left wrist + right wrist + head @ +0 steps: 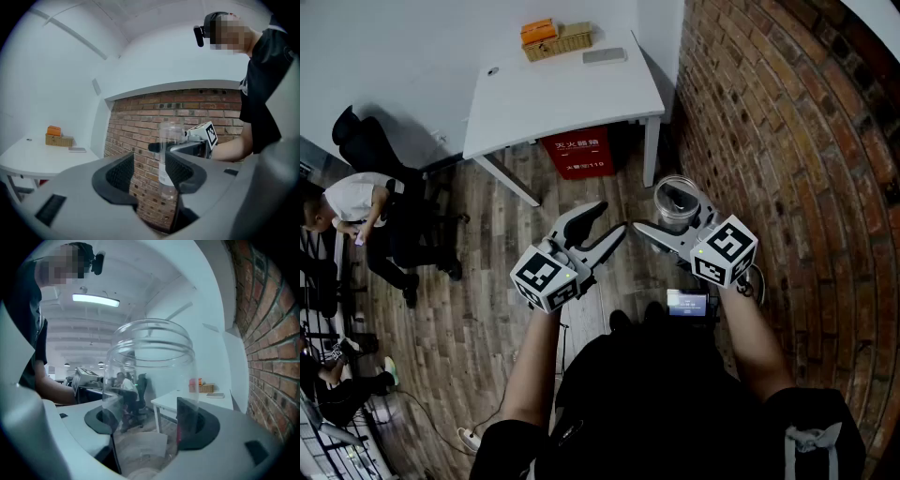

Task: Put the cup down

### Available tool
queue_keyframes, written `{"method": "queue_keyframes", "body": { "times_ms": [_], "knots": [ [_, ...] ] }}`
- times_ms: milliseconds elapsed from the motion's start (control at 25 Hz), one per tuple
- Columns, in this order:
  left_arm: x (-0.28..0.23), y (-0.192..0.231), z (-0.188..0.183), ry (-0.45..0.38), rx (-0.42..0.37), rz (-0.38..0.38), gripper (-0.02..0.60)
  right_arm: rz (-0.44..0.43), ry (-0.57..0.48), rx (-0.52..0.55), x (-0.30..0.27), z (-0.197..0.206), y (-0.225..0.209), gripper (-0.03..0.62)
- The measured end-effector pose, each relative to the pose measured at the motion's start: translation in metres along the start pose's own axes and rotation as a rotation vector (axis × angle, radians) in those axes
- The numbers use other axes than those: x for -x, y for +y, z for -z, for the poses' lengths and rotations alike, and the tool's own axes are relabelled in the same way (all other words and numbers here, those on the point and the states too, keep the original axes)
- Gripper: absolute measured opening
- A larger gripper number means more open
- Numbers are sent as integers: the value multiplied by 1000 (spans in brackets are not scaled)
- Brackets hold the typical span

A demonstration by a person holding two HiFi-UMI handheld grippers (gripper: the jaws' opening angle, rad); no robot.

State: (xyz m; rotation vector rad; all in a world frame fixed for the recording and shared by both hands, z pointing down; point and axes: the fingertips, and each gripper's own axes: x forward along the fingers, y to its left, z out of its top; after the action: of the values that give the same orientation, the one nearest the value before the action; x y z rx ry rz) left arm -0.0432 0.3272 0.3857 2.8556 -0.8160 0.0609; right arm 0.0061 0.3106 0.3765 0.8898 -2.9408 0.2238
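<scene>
The right gripper (675, 223) is clamped on the clear cup (677, 201), holding it upright in the air over the wooden floor (487, 309). The brick wall (787, 141) is close by at 3 o'clock. The left gripper (610, 217) is just beside the cup at 9 o'clock, its jaws spread and empty. A white table (544, 94) stands at 12 o'clock. At its far edge are a wicker basket (558, 43), an orange pack (538, 31) and a flat grey slab (605, 55), and a red box (578, 155) sits beneath it. A seated person (356, 202) is at 9 o'clock.
</scene>
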Motion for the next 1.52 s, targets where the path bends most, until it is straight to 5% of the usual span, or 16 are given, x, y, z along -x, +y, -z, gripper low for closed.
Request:
{"method": "queue_keyframes", "body": {
  "times_ms": [920, 1520],
  "knots": [
    [-2, 1, 3, 14, 15, 1, 215, -4, 10, -35, 1, 5, -4, 374],
    [-43, 14, -2, 20, -1, -45, 198, -2, -18, -70, 20, 6, -55, 374]
  ]
}}
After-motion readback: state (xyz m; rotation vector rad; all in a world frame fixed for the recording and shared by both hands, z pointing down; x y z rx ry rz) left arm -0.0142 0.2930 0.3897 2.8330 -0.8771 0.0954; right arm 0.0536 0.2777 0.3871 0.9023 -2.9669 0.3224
